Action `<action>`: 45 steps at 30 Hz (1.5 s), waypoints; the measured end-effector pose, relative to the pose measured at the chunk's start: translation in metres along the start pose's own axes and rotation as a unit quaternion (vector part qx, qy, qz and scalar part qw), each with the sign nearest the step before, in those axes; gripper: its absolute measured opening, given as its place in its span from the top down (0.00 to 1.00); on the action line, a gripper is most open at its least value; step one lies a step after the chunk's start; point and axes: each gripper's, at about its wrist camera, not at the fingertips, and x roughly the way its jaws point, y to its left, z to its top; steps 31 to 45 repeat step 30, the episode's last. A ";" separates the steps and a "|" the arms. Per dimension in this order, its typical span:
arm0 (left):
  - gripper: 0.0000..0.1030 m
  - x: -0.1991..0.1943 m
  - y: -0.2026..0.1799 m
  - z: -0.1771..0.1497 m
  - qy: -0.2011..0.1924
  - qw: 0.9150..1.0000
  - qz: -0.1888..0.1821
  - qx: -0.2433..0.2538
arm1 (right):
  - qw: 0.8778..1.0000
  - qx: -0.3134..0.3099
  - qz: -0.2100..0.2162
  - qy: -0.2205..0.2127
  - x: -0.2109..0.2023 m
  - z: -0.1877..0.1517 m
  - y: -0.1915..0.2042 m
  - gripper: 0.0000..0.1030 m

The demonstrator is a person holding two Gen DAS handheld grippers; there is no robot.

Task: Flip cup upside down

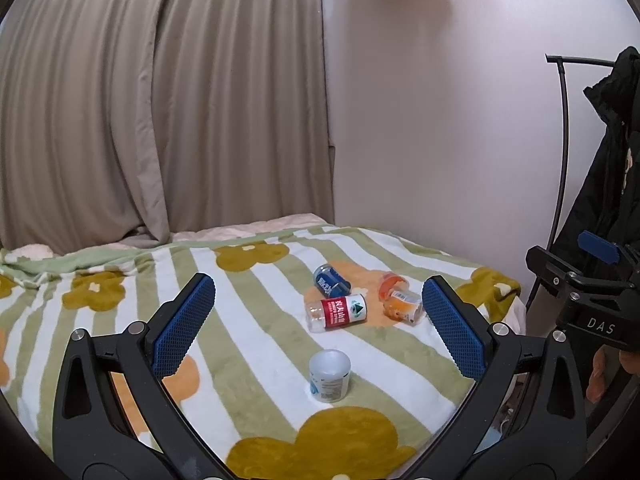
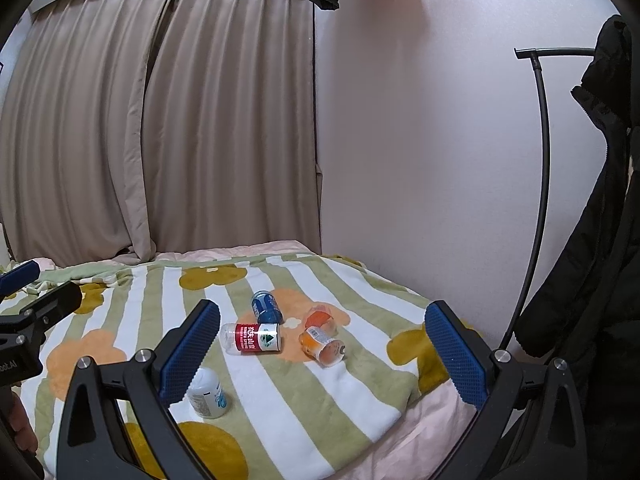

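Note:
A small white plastic cup [image 1: 330, 376] with a blue-printed label stands on the striped flower blanket [image 1: 248, 380], its wider end up. My left gripper [image 1: 316, 312] is open and empty, held above and behind the cup. In the right wrist view the cup [image 2: 208, 394] sits low left, partly hidden by the left fingertip [image 2: 188, 354]. My right gripper [image 2: 324, 340] is open and empty, over the blanket's right part.
Beyond the cup lie a red-labelled clear bottle [image 1: 338, 312], a blue can [image 1: 331, 282] and two orange cups [image 1: 400, 300] on their sides. A curtain, a white wall and a coat rack with a black jacket [image 2: 592, 280] surround the bed.

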 end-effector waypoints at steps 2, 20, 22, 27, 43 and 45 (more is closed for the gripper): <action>0.00 -0.001 -0.002 -0.001 -0.002 1.000 0.001 0.003 | 1.000 -0.001 0.001 0.000 0.000 -0.001 0.001 0.00; 0.00 -0.006 -0.001 0.004 -0.010 1.000 0.028 0.003 | 1.000 -0.015 0.003 -0.007 -0.006 0.007 0.010 0.00; 0.00 -0.007 -0.002 0.004 -0.011 1.000 0.027 0.005 | 1.000 -0.015 0.004 -0.006 -0.005 0.007 0.010 0.00; 0.00 -0.008 -0.002 0.006 -0.015 0.999 0.033 0.008 | 1.000 -0.014 0.006 -0.004 -0.003 0.009 0.012 0.00; 0.00 -0.010 -0.003 0.006 -0.019 0.999 0.034 0.010 | 1.000 -0.013 0.006 -0.005 -0.001 0.009 0.013 0.01; 0.00 -0.010 -0.003 0.006 -0.019 0.999 0.034 0.010 | 1.000 -0.013 0.006 -0.005 -0.001 0.009 0.013 0.01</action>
